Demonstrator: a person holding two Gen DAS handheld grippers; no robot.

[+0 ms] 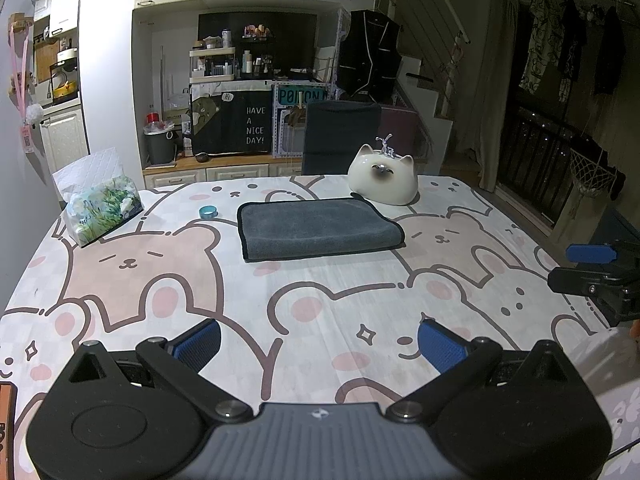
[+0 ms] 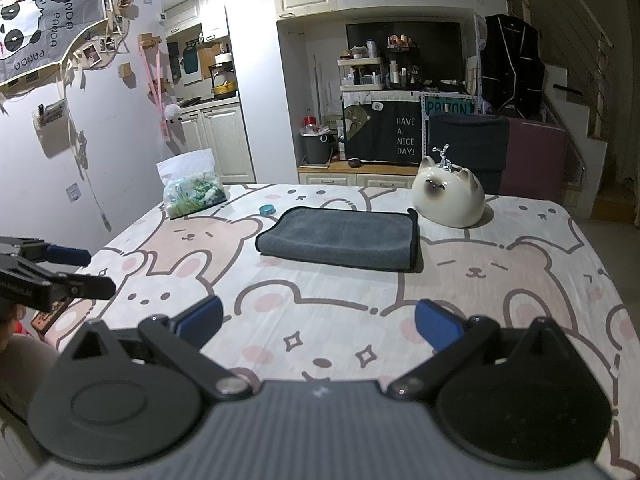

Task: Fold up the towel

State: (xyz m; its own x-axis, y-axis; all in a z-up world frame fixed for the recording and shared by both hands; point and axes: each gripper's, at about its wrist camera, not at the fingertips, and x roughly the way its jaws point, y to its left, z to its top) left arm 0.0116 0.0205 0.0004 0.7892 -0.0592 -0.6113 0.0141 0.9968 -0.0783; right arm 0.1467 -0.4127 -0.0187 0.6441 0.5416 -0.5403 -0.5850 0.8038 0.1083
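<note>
Dark grey plush microfibre towel (image 1: 318,227) is lying folded into a flat rectangle, black-edged, layers stacked, rounded fold running along one short side. It's sitting mid-table on the bear-print pink and white tablecloth (image 1: 320,300), well ahead of both my tools. Far corner is lying just beside the cream ceramic cat-head ornament (image 1: 382,179); can't tell if touching. Small teal ring (image 1: 207,211) is sitting near its other end, and a plastic-wrapped tissue pack (image 1: 102,206) further out. My left gripper (image 1: 319,344) is hovering over the cloth, blue pads spread wide, holding nothing. My right gripper (image 2: 318,326) is doing the same, spread and unloaded.
</note>
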